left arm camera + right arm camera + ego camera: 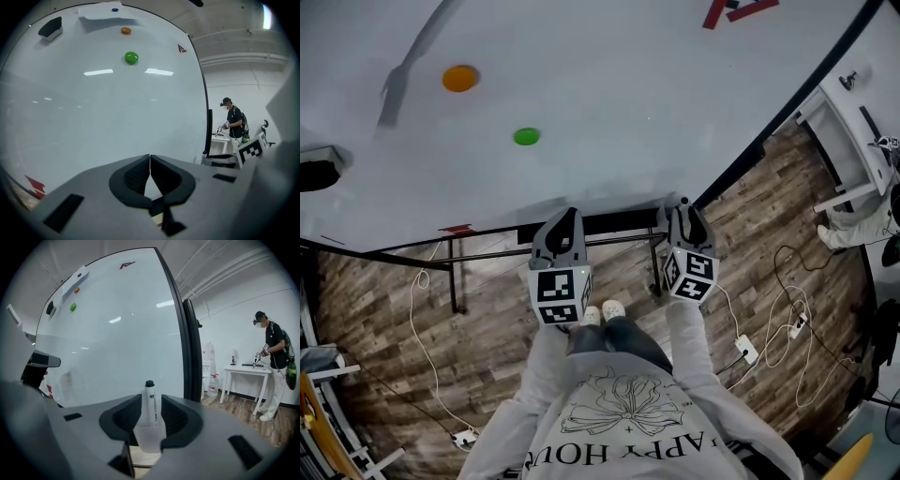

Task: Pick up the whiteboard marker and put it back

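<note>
The whiteboard marker (149,401) stands upright in a translucent cup (150,438), untouched between the parted jaws of the right gripper (151,398); at its 9 o'clock the left gripper (150,158) is closed, empty.

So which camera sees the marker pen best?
The right gripper view: the marker stands upright, capped, between the right gripper's open jaws. The head view and left gripper view don't show it.

My right gripper (685,208) hides the whiteboard marker (149,399) from the head view, a frosted holder (150,439) veils its lower end, and that view's left edge crops the eraser (314,171).
</note>
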### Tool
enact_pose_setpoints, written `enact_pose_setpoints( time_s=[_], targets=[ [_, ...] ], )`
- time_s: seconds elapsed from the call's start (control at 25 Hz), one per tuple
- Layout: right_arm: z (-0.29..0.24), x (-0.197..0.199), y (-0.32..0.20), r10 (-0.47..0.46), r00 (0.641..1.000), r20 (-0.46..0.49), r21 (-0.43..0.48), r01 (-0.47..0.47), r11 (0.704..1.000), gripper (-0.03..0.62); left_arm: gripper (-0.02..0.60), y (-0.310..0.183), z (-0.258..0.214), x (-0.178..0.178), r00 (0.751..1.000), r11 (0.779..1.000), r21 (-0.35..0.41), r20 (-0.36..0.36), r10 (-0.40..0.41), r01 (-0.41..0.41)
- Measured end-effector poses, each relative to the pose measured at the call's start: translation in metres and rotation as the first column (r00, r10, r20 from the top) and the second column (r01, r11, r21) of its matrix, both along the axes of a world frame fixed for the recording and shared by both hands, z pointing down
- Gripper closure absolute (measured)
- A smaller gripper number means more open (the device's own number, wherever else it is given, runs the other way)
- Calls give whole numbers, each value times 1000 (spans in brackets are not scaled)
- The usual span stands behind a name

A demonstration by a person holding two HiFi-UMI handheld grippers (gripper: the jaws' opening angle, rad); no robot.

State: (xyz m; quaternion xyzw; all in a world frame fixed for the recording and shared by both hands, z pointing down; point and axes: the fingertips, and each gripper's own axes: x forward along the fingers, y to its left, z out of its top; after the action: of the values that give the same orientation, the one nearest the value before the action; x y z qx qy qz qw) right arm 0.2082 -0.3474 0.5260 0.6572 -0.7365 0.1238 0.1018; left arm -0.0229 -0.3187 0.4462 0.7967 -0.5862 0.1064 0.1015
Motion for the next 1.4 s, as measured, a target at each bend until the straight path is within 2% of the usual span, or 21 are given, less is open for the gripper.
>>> enact_pose_setpoints(
  time_s=[0.36,0.84,1.4],
  targets=[
    [-49,-12,17,7,1000,-15,103,-5,995,471,574,6,-19,-1,1000,999,51,-13,1,0],
    [-130,-48,37,-37,999,-3,261,37,965,540,574,20,-63,-10,999,987,157,-31,-21,26],
    [-150,-67,49,-61,998,-19,307,64,949,562,574,33,-87,-22,999,976,215,-26,-40,45]
  ],
)
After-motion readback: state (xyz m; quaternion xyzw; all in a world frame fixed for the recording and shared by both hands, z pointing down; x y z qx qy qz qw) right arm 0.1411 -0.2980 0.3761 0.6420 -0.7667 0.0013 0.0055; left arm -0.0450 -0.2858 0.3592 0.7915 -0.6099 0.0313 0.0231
